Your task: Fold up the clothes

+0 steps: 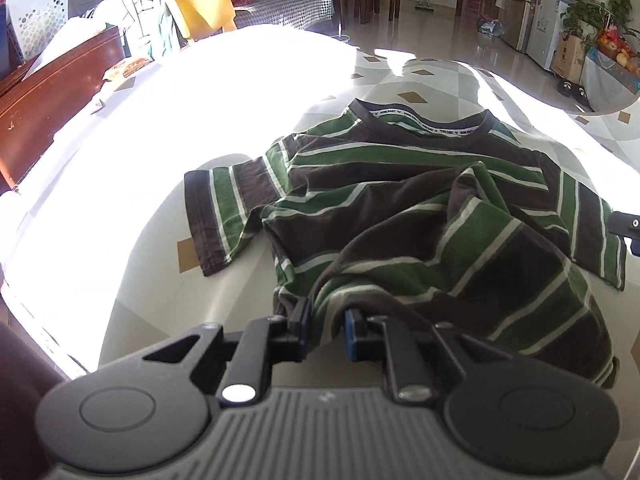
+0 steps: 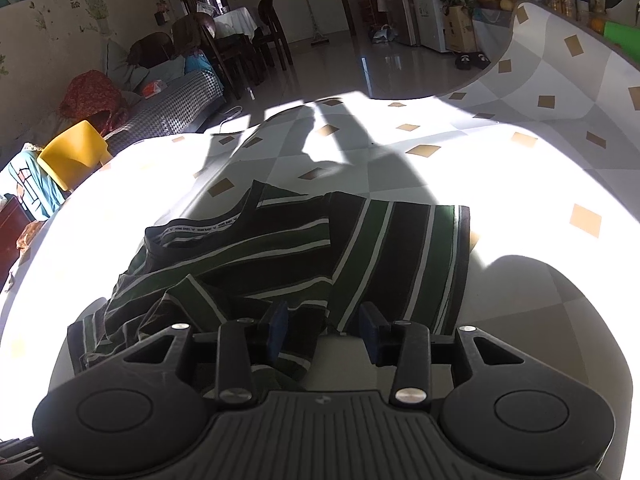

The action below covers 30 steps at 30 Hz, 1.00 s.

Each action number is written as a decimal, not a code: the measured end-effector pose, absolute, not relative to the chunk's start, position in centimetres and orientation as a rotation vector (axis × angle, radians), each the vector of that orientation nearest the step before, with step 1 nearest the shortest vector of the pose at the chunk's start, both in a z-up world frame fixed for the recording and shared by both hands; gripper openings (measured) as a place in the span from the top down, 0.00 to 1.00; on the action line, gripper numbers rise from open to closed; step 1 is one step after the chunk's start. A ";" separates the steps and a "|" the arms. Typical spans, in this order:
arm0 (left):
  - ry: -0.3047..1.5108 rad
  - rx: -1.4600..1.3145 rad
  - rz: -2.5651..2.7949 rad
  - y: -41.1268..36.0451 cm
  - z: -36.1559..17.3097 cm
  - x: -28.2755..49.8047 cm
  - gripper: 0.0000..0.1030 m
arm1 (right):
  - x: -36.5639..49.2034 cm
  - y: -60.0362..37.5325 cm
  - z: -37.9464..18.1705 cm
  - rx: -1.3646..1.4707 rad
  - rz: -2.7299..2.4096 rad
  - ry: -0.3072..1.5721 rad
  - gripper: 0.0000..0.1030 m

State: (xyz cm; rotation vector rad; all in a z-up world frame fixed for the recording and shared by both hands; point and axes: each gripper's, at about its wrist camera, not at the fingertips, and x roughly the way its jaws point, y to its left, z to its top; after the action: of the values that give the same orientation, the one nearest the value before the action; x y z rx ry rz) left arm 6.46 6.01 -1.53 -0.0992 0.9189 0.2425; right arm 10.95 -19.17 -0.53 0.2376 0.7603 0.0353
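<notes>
Striped T-shirt lies rumpled on the tabletop, collar at the far side, 1 sleeve spread flat on each side. Left gripper: jaws clamped on a bunched lower hem fold, lifted off the surface. Right gripper: jaws part open around the near edge, pads not pressing. Judgement: light, limp knit that drapes and sags; best held at hem corners.

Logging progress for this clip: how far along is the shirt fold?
Early. Done: the striped T-shirt is laid out on the table, both sleeves still spread. In hand: the left gripper has pinched the bunched hem; the right gripper is open. Left: every fold.
</notes>
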 end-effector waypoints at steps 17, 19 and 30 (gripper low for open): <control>0.799 -0.074 0.180 4.1 2.1 7.2 0.34 | 12.1 -20.5 -3.1 0.300 0.012 0.895 0.61; 0.833 -0.078 0.184 4.2 0.7 8.3 0.34 | 12.2 -20.5 -3.5 0.303 0.018 0.910 0.61; 0.970 -0.072 0.254 5.0 -4.8 10.9 0.34 | 13.2 -19.6 -5.1 0.296 0.053 0.931 0.57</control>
State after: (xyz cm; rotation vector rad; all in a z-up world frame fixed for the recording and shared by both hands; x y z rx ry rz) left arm 10.93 4.99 -4.84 -0.0719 0.9701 0.2538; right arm 13.23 -19.56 -5.14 0.2962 0.9314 0.0527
